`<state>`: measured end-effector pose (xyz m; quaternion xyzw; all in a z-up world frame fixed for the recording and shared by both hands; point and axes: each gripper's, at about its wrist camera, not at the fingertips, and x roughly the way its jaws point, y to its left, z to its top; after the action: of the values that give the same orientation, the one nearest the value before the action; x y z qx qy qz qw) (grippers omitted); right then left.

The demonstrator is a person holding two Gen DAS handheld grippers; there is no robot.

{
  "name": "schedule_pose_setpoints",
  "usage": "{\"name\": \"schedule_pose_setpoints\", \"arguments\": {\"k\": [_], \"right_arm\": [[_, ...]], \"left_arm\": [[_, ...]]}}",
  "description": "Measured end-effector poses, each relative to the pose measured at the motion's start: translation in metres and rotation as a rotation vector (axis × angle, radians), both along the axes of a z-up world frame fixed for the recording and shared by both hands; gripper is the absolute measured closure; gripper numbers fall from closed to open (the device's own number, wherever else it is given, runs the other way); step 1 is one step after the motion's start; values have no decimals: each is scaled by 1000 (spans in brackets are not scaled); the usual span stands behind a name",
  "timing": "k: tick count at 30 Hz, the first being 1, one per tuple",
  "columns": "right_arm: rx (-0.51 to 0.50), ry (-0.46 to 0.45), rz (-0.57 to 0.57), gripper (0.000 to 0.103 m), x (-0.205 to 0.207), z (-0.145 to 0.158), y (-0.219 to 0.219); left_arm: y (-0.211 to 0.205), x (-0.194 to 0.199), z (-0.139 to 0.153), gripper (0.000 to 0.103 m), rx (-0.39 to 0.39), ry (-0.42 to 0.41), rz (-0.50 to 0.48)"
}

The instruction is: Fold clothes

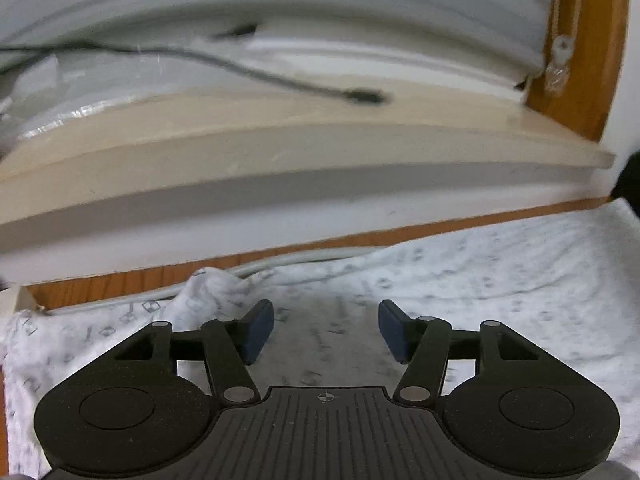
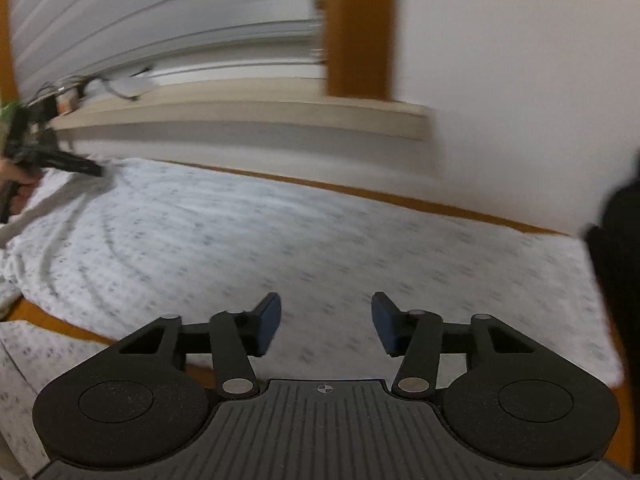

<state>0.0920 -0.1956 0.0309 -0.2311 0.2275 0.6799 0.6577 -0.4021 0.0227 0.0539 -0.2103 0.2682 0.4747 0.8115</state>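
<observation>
A white garment with a small grey print (image 1: 460, 292) lies spread on a wooden table. In the left wrist view my left gripper (image 1: 326, 330) is open and empty just above the cloth, near a bunched-up fold (image 1: 212, 292) by the far edge. In the right wrist view the same cloth (image 2: 248, 240) lies flat with long creases, and my right gripper (image 2: 326, 324) is open and empty over its near part. The left gripper (image 2: 96, 170) also shows at the far left of that view, low over the cloth's far corner.
An orange-brown table edge (image 1: 320, 246) runs along a white wall under a beige windowsill (image 1: 280, 148) with a black cable (image 1: 360, 95). A wooden window frame post (image 2: 360, 28) stands behind. A dark object (image 2: 620, 264) sits at the right edge. Bare table wood (image 2: 52, 322) shows front left.
</observation>
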Motion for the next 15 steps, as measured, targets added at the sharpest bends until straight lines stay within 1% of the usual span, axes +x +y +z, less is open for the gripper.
{"name": "schedule_pose_setpoints", "arguments": {"k": [1,2,5,8,10,11,12,13,15], "right_arm": [[9,-12,-15,63,5,-1,-8],[20,-23,-29,63,10,-2,-16],[75,-38,-69,63,19,-9,-44],[95,13,-141,62,30,-11,-73],[102,-15,-144,62,32,-12,-93],[108,-31,-155,62,33,-13,-104],[117,-37,-169,61,36,-12,-114],[126,-42,-183,61,39,-12,-123],[135,-36,-208,61,44,-13,-137]], "left_arm": [[-9,0,6,27,12,-15,-5],[-19,1,10,26,33,-20,-15],[-56,5,24,25,81,-10,-5],[-94,0,44,25,114,3,-19],[-120,-8,62,23,170,40,-4],[-130,-15,70,23,180,41,7],[-139,-22,77,19,184,37,18],[-147,-26,84,18,175,27,24],[-166,-32,88,15,174,24,27]]}}
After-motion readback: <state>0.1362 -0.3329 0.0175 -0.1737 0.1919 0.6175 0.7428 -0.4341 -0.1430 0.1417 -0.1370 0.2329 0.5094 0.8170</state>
